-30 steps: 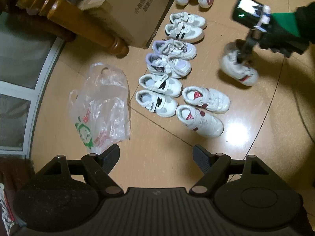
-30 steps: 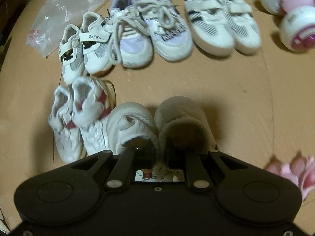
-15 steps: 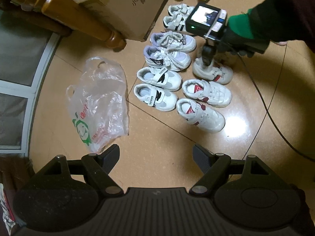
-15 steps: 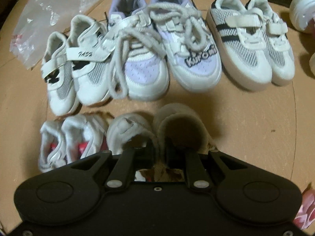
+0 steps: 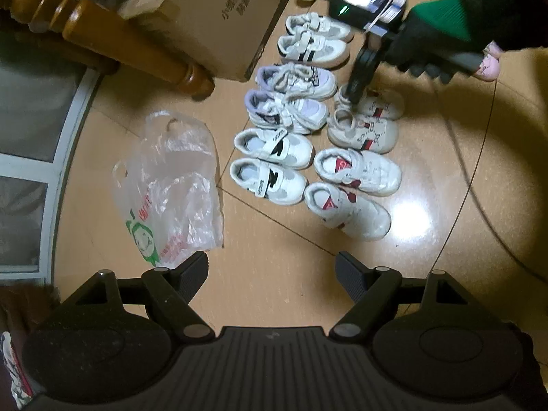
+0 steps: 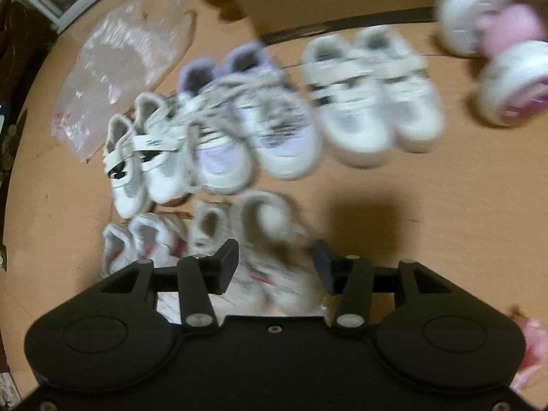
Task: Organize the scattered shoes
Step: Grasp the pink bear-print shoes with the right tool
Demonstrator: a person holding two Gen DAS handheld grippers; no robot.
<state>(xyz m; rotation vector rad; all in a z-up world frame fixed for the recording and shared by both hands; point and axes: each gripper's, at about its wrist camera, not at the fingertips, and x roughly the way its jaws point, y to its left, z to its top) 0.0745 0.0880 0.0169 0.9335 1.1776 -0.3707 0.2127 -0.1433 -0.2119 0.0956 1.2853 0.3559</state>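
Observation:
Small white shoes stand in two columns on the tan floor. The left column holds a black-strap pair (image 5: 274, 147), a lavender laced pair (image 5: 291, 109) and a black-striped pair (image 5: 315, 44). The right column holds a red-trimmed pair (image 5: 356, 171) and, above it, a pair with red-green stripes (image 5: 363, 133). My right gripper (image 5: 354, 94), held by a dark-gloved hand, hovers over the heels of that striped pair (image 6: 267, 219). Its jaws (image 6: 274, 267) are opening, and the pads do not touch the shoes. My left gripper (image 5: 270, 267) hangs open over bare floor, holding nothing.
A crumpled plastic bag (image 5: 171, 185) lies left of the shoes. A cardboard box (image 5: 222, 17) and a turned wooden leg (image 5: 120, 41) border the rows at top left. Pink-and-white wheels (image 6: 493, 51) and a pink shoe (image 5: 486, 65) lie nearby. A thin cable (image 5: 472, 171) crosses the floor at right.
The right gripper carried the striped pair in beside the red-trimmed pair, then opened its jaws and rose off it. The left gripper has stayed where it was.

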